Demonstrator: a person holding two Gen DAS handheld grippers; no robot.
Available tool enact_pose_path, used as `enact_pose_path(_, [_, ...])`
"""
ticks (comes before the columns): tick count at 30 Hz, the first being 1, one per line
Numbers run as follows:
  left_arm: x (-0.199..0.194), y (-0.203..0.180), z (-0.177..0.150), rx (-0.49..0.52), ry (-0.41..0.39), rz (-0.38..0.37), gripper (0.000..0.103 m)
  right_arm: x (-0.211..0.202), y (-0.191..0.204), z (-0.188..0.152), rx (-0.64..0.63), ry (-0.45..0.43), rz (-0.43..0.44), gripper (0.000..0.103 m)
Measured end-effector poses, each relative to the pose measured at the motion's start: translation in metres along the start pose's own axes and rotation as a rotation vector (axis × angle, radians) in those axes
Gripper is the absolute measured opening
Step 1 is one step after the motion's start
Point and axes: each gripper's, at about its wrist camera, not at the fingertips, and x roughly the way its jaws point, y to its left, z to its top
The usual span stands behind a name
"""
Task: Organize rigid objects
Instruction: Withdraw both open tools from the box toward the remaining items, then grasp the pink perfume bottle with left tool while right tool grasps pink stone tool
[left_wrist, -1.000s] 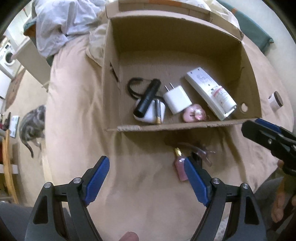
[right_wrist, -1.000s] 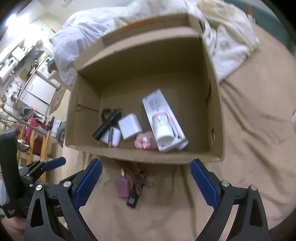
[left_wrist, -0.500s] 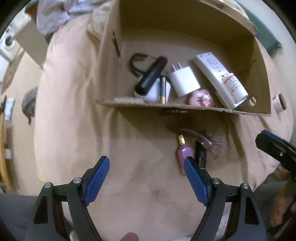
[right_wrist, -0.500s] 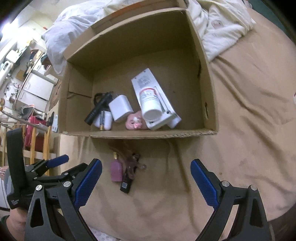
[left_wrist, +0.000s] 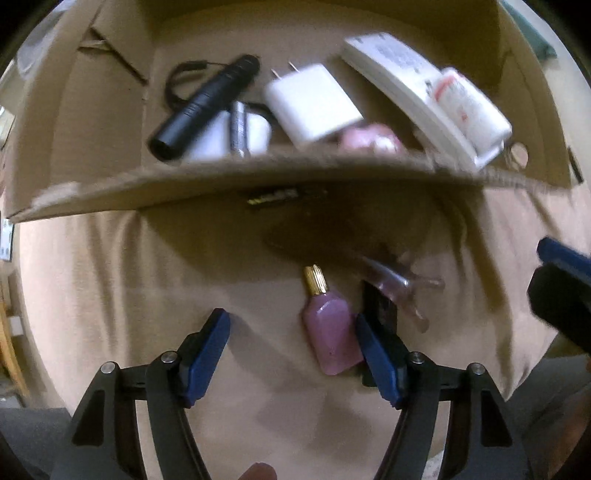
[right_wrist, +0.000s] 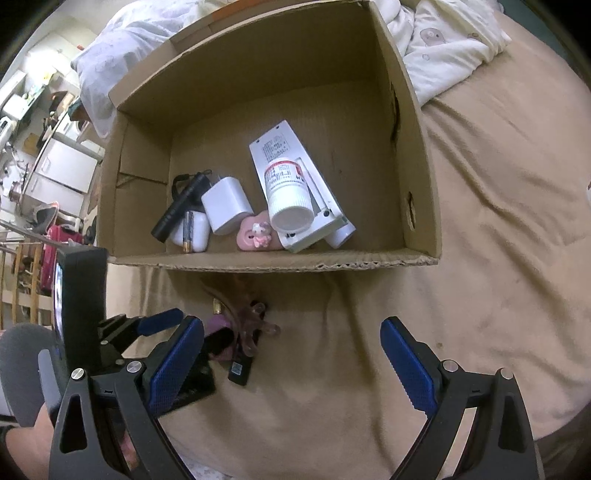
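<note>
Lowered left gripper (left_wrist: 291, 349), jaws just narrowed yet apart, pink gold-capped bottle (left_wrist: 330, 334) against its right pad on tan bed sheet (left_wrist: 110, 280), translucent hair clip (left_wrist: 397, 291) and black stick (right_wrist: 241, 368) crowding alongside, brown cardboard box (right_wrist: 417, 155) behind, right gripper (right_wrist: 291, 365) wide open.

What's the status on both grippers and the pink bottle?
Left gripper open, jaws just narrowed, pink bottle against one pad, not clamped. Right gripper open, empty. Hair clip and a black item crowd the bottle; box just beyond.

Left hand-held gripper (left_wrist: 291, 347) dropped toward pink bottle (left_wrist: 330, 332); jaws narrowing, bottle now against right pad.
</note>
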Motion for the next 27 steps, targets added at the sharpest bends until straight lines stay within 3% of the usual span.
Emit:
enact_pose_path(2, [0.002, -0.007, -0.005, 0.033, 0.0, 0.028, 0.068, 0.004, 0.001, 0.0, 0.003, 0.002, -0.003, 0.102])
enact_pose_path(6, [0.001, -0.01, -0.01, 0.047, 0.003, 0.033, 0.026, 0.009, 0.003, 0.003, 0.009, 0.007, -0.014, 0.102])
enact_pose_path(7, [0.0, -0.008, -0.01, 0.043, 0.004, 0.028, 0.023, 0.011, 0.004, 0.003, 0.008, 0.008, -0.014, 0.102])
enact_pose_path(10, [-0.001, 0.0, -0.011, 0.023, 0.01, 0.013, 0.023, 0.014, 0.009, 0.006, 0.003, 0.015, -0.01, 0.102])
enact_pose_path(17, [-0.006, 0.03, -0.013, -0.066, 0.01, 0.081, 0.023, 0.042, 0.037, 0.013, -0.084, 0.083, -0.03, 0.102])
enact_pose_path(21, [-0.008, 0.047, -0.016, -0.124, 0.004, 0.128, 0.023, 0.064, 0.058, 0.013, -0.182, 0.122, -0.09, 0.102])
enact_pose_path(27, [-0.006, 0.056, -0.013, -0.167, 0.021, 0.122, 0.023, 0.095, 0.086, 0.018, -0.29, 0.141, -0.134, 0.102])
